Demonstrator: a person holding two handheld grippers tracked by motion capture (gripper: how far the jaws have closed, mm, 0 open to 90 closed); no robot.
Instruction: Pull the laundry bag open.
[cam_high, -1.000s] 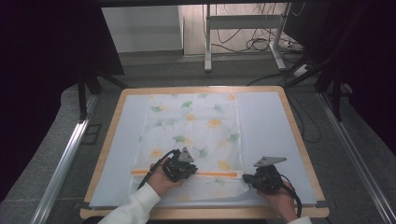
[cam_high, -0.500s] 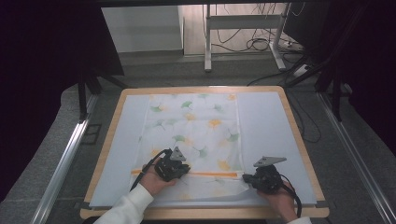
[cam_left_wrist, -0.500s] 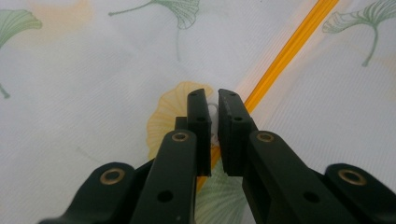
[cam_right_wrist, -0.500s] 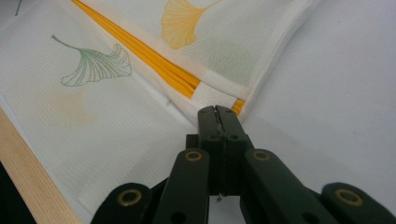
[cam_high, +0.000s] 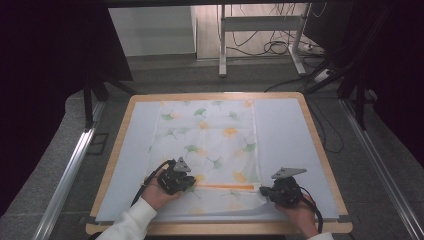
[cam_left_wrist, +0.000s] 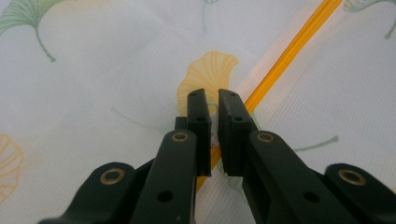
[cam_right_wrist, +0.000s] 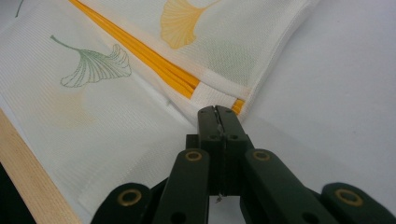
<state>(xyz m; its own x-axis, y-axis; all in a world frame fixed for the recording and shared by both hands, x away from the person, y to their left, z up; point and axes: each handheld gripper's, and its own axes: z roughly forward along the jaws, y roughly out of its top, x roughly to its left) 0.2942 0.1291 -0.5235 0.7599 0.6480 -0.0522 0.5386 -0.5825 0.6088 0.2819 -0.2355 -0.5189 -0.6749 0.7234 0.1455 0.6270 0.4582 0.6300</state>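
Left gripper (cam_high: 176, 180) shifted left; cloth (cam_high: 207, 145) lies lengthwise away.

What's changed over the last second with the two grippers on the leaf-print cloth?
The left gripper has slid leftward along the orange stripe of the white mesh cloth with green and yellow leaf prints, jaws nearly closed over the stripe. The right gripper has stayed put, shut at the cloth's right edge. The cloth lies as before on the pale blue mat.
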